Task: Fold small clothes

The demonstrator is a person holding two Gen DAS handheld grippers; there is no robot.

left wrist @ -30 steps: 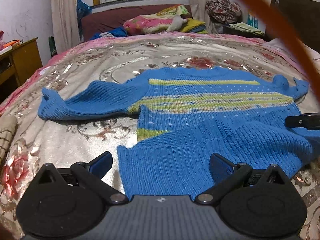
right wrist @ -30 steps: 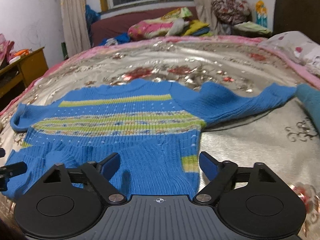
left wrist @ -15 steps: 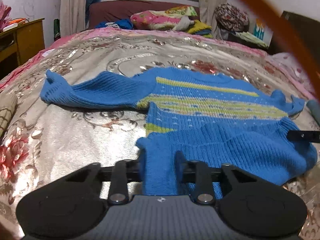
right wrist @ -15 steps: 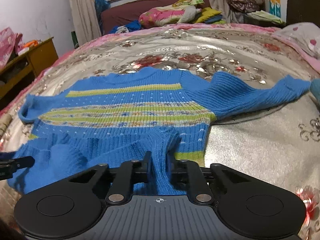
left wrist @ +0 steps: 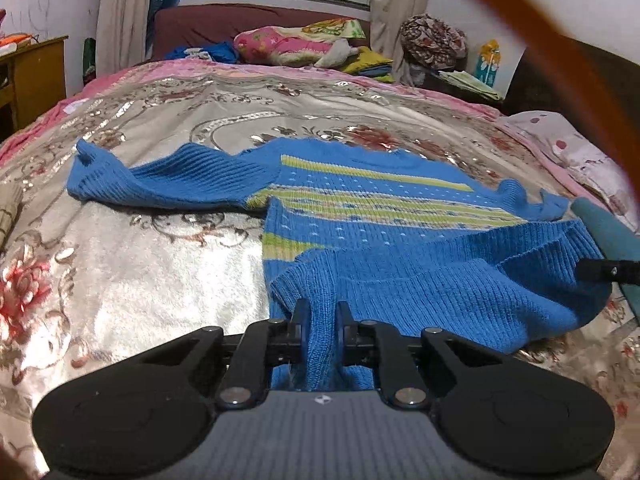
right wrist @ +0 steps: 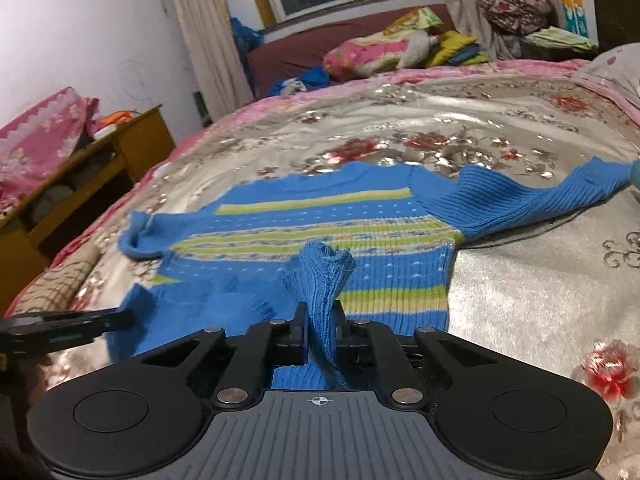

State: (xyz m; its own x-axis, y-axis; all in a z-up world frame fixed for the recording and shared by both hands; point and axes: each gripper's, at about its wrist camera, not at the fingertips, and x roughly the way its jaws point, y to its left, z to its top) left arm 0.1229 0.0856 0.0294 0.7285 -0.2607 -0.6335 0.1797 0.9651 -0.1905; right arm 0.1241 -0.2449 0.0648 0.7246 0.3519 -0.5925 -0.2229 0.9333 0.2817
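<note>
A blue knitted sweater (left wrist: 380, 216) with yellow-green stripes lies spread on the bed, its sleeves out to both sides. My left gripper (left wrist: 322, 312) pinches the hem near its left corner; the jaws are still closing, with the knit pressed between the pads. My right gripper (right wrist: 322, 316) is shut on the hem near the right corner, and a bunch of the sweater (right wrist: 320, 216) stands up from the jaws. Both hem corners are raised off the bedspread. The right gripper's finger (left wrist: 608, 270) shows at the left wrist view's right edge. The left gripper's finger (right wrist: 80, 324) shows at the right wrist view's left edge.
The shiny floral bedspread (left wrist: 140, 248) covers the bed. Pillows and folded clothes (left wrist: 304, 44) are piled at the far end. A wooden desk (right wrist: 100, 168) stands to the left. A teal cloth (left wrist: 608, 228) and a spotted pillow (left wrist: 580, 148) lie to the right.
Both grippers went from open around the hem to shut on it. Both have since lifted the hem off the bedspread, the right one more, bunching the knit upward.
</note>
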